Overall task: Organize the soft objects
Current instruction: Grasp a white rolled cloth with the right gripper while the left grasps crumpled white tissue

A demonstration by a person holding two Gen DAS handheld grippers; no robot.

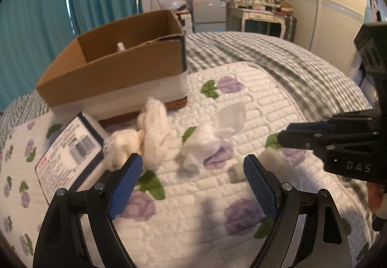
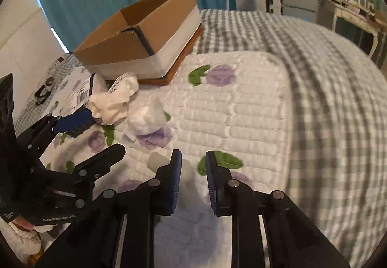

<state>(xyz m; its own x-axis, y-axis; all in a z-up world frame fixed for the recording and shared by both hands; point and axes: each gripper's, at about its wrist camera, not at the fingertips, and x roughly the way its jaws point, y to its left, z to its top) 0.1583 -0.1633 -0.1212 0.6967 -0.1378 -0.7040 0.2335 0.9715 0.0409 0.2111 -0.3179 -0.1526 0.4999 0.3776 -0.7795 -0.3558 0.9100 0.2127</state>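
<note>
An open cardboard box (image 1: 135, 62) stands on the bed; it also shows in the right wrist view (image 2: 145, 33). In front of it lie a cream crumpled cloth (image 1: 150, 132) (image 2: 113, 98) and a white crumpled tissue (image 1: 205, 144) (image 2: 147, 120). A small white soft block (image 1: 268, 156) (image 2: 159, 161) lies nearer. My left gripper (image 1: 193, 171) is open and empty, just short of the cloth and tissue. My right gripper (image 2: 193, 171) is open with a narrow gap, empty, beside the white block; it shows at the right of the left wrist view (image 1: 314, 137).
A flat printed package (image 1: 70, 154) lies left of the cloth. The floral quilted pad (image 2: 241, 108) covers a grey checked blanket (image 2: 326, 98). Teal curtains, a dresser with mirror (image 1: 254, 1) and a wardrobe stand beyond the bed.
</note>
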